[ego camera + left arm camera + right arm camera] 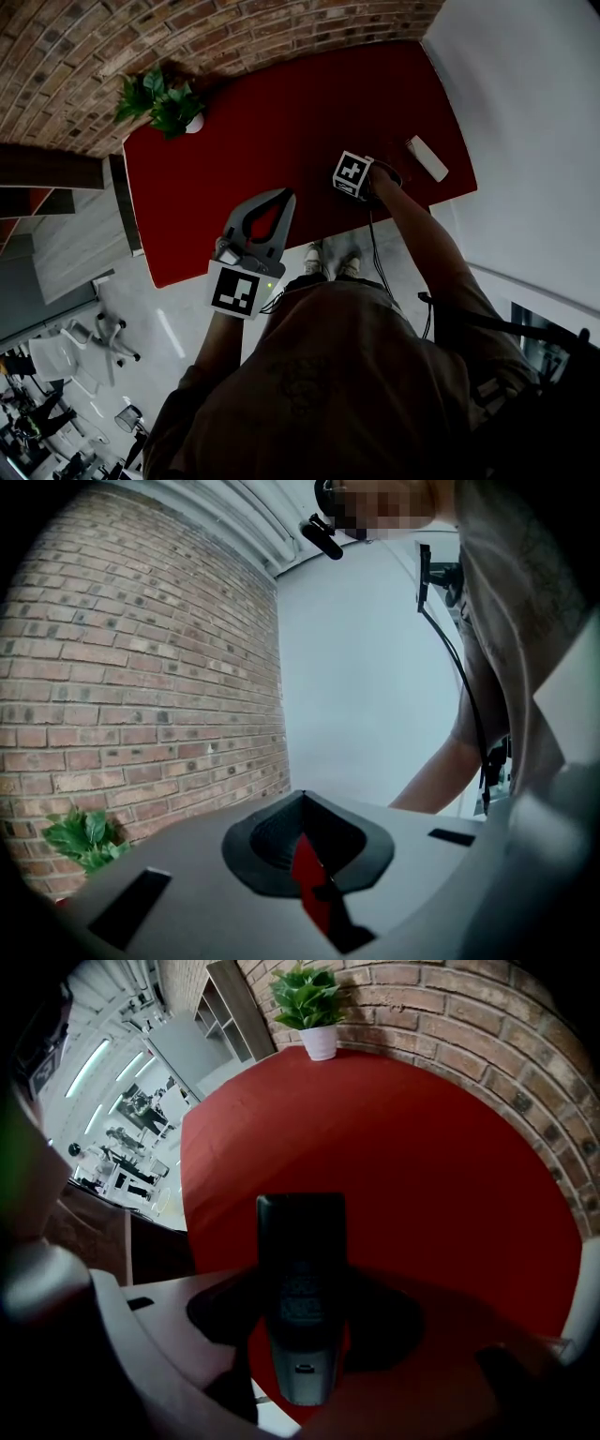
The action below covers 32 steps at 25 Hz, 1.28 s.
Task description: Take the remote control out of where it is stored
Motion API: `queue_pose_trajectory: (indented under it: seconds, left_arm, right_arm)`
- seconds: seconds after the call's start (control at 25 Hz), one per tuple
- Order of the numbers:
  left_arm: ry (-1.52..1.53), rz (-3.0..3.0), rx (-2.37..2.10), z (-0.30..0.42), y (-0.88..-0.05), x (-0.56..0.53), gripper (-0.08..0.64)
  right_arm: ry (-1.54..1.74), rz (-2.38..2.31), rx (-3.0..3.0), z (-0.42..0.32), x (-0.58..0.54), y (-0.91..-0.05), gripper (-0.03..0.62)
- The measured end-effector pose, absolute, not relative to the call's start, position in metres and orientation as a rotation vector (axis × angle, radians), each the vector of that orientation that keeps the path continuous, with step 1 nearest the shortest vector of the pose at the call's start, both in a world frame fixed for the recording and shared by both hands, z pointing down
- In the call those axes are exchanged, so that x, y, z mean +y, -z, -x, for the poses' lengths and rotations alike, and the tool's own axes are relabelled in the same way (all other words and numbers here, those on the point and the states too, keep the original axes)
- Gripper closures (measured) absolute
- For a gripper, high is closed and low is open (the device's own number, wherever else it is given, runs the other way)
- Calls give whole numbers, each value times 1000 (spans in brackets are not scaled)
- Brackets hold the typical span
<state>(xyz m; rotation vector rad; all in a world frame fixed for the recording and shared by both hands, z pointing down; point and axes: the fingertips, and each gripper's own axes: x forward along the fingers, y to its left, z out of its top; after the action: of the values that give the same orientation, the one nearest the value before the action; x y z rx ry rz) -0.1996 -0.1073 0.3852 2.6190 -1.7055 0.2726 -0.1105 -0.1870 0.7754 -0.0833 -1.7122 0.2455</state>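
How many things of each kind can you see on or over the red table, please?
Grippers: 2 (left gripper, right gripper)
Remotes: 1 (remote, held in the right gripper)
Plants: 1 (plant)
White blocks: 1 (block)
Total: 5

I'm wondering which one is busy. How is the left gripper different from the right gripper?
The right gripper points down at the red table; the left gripper is held nearly level. The right gripper holds a dark remote; the left gripper holds nothing, its jaws together. Both carry a cube with square markers.
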Motion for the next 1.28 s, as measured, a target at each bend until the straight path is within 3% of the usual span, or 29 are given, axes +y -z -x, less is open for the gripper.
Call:
queue_pose_trajectory:
  seconds: [1.28]
  left_arm:
    - [-308,-2610,-1703,182,-391,-98,552]
  right_arm:
    - [-166,23,-1816,113,-178,-797,339]
